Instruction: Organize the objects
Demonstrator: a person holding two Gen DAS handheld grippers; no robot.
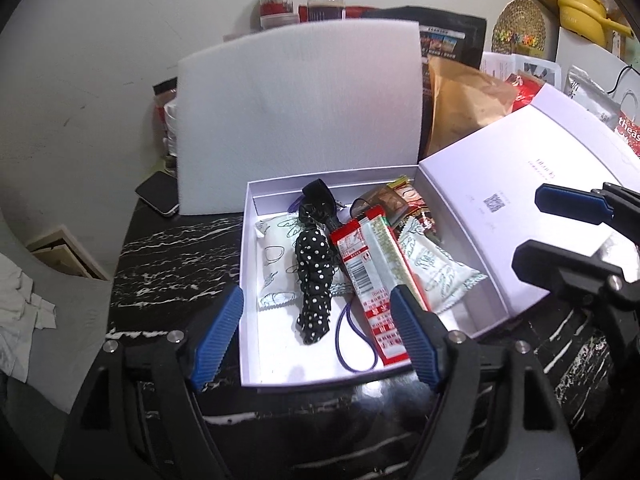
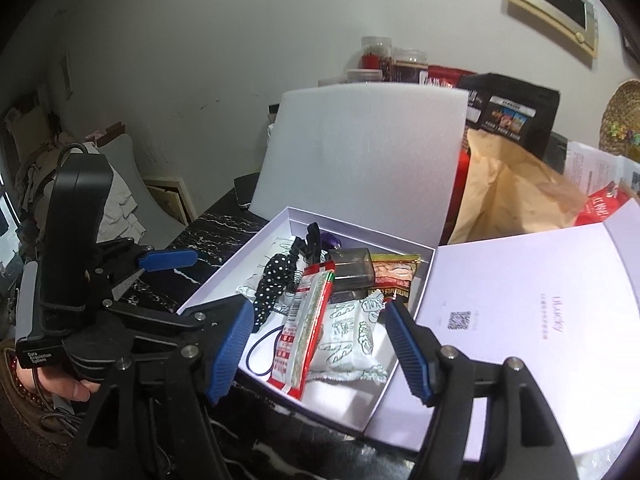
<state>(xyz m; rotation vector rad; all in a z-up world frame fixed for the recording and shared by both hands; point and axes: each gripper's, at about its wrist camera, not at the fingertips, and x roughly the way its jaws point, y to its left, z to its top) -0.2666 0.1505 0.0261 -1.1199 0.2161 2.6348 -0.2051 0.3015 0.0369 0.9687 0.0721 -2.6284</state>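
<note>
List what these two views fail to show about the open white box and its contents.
- Purple loop: its far end runs under the red-and-green snack bar in both wrist views.
- White box floor: mostly covered by the packets and the polka-dot scrunchie.
- Lid print and QR code: too small to read.
- Box's near wall: partly behind the left gripper in its own view.

Open white box (image 1: 250, 280) of snacks

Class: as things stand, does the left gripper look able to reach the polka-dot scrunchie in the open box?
Probably yes. The scrunchie lies on top in the open box, uncovered, and the left gripper is open and empty.
</note>
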